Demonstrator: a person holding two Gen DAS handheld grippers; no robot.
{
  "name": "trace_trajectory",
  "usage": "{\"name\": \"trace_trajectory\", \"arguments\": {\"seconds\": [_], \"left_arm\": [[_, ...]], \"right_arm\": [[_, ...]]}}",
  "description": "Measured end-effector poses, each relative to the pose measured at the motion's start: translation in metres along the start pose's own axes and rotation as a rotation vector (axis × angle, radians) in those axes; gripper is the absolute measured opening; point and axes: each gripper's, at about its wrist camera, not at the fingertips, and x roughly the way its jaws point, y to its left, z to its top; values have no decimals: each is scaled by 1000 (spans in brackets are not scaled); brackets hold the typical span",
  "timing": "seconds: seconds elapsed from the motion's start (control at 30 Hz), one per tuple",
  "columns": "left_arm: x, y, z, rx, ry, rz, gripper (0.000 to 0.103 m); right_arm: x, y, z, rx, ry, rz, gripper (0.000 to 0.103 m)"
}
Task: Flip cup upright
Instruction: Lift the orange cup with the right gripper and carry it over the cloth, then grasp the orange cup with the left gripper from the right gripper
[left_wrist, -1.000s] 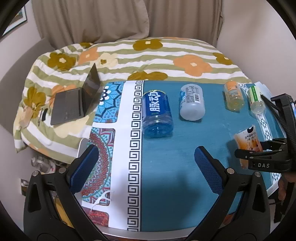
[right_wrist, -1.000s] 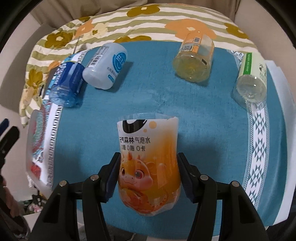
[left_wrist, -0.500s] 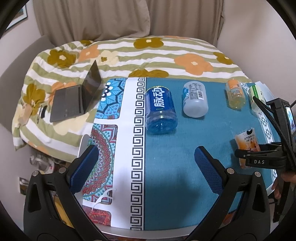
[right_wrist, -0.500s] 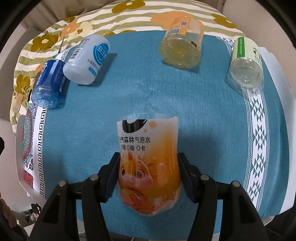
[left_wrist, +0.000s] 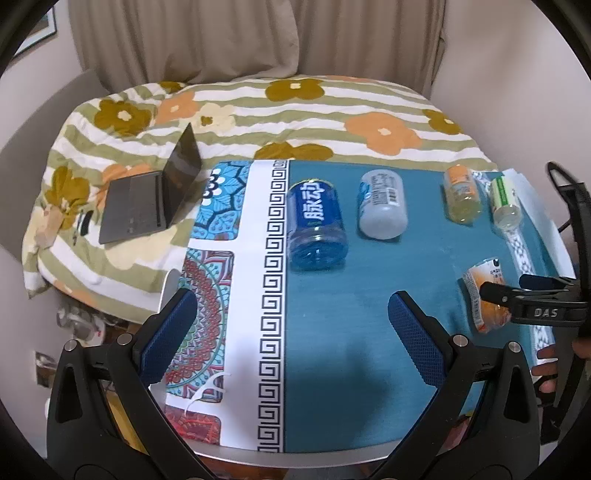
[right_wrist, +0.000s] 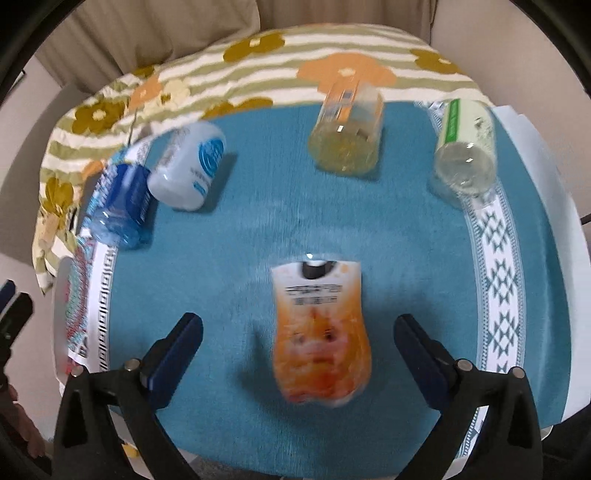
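An orange cup with a cartoon print (right_wrist: 320, 332) sits between the wide-open fingers of my right gripper (right_wrist: 297, 341), touching neither pad; it is blurred. In the left wrist view the same cup (left_wrist: 484, 295) leans on the blue cloth at the right, with the right gripper (left_wrist: 517, 295) around it. My left gripper (left_wrist: 288, 325) is open and empty over the near part of the table. Several other cups lie on their sides: a blue one (left_wrist: 317, 225), a white one (left_wrist: 382, 208), a yellow-orange one (left_wrist: 461, 199) and a green-labelled clear one (left_wrist: 506, 203).
The table carries a blue cloth (left_wrist: 351, 325) with a white patterned band at its left. A flowered bedspread (left_wrist: 258, 110) lies behind the table, with an open laptop (left_wrist: 155, 199) on it. The table's near edge runs just beyond my left fingers.
My right gripper has opened and let go of the orange cup, which now sits free between the fingers. The left gripper has drawn back a little and stayed open.
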Motion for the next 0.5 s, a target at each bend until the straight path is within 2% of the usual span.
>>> {"name": "trace_trajectory", "arguments": {"seconds": [0.27,0.5], "left_arm": [[-17,-29,14,14,-28,0,103],[-19,-61,16,-23,-7,0,103]], "right_arm": [[-40,-34,-1,25,-67,9,103],[-46,-73,-2,-14,-27,9,103]]}}
